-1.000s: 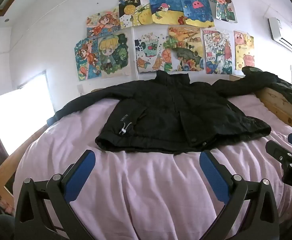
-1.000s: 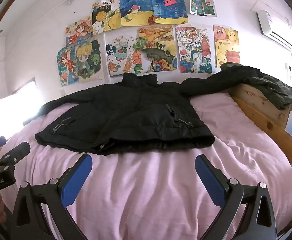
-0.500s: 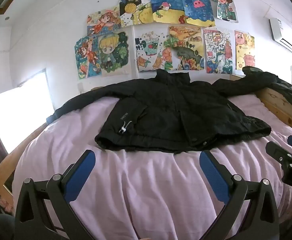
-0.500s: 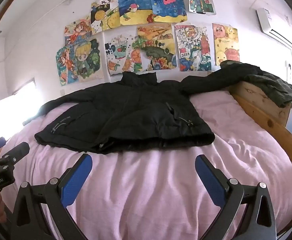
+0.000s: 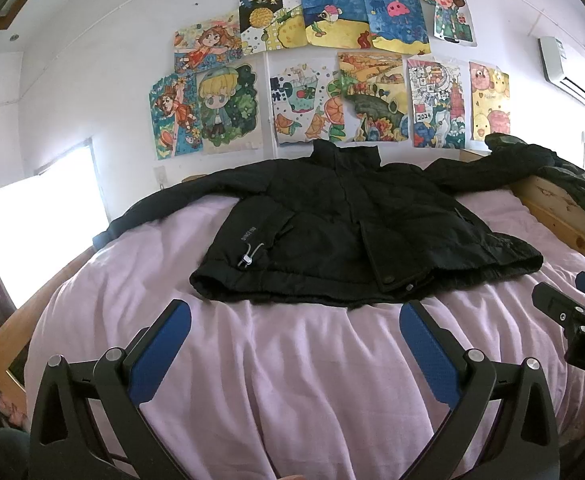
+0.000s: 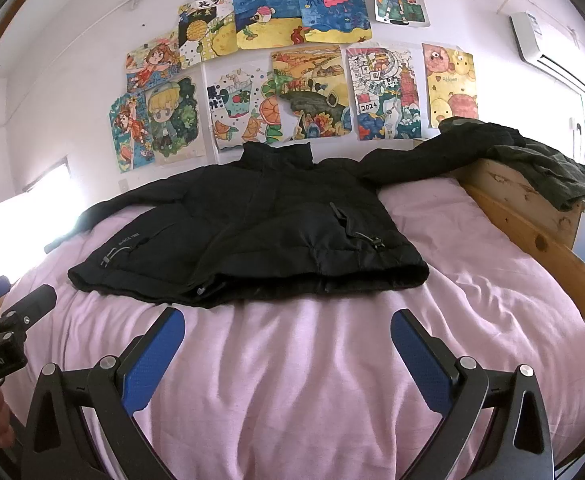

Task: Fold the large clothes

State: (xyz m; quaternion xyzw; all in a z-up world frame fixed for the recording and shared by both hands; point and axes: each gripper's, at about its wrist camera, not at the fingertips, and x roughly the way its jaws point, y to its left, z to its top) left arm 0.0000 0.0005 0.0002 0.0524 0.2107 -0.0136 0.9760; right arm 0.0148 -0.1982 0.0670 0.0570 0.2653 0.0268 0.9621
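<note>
Pink bedding (image 5: 292, 380) filled the space between both sets of jaws; ahead of them the black jacket (image 5: 356, 232) lay flat, front up, sleeves spread, wholly unfolded. The left gripper (image 5: 294, 334) and right gripper (image 6: 288, 338) gaped wide, empty; every fold seemingly remained.

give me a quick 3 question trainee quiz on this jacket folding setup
1. True or false: the black jacket lies spread out on the pink bedcover with both sleeves out to the sides.
2. Multiple choice: the left gripper is A) shut on the hem, B) open and holding nothing, C) shut on a sleeve.
3. Fill in: the jacket's right-hand sleeve runs up onto the wooden ____ of the bed.

Key: 1 true; 2 B; 3 frame. The right gripper is open too, short of the hem, with neither gripper's fingers touching the jacket.
</note>
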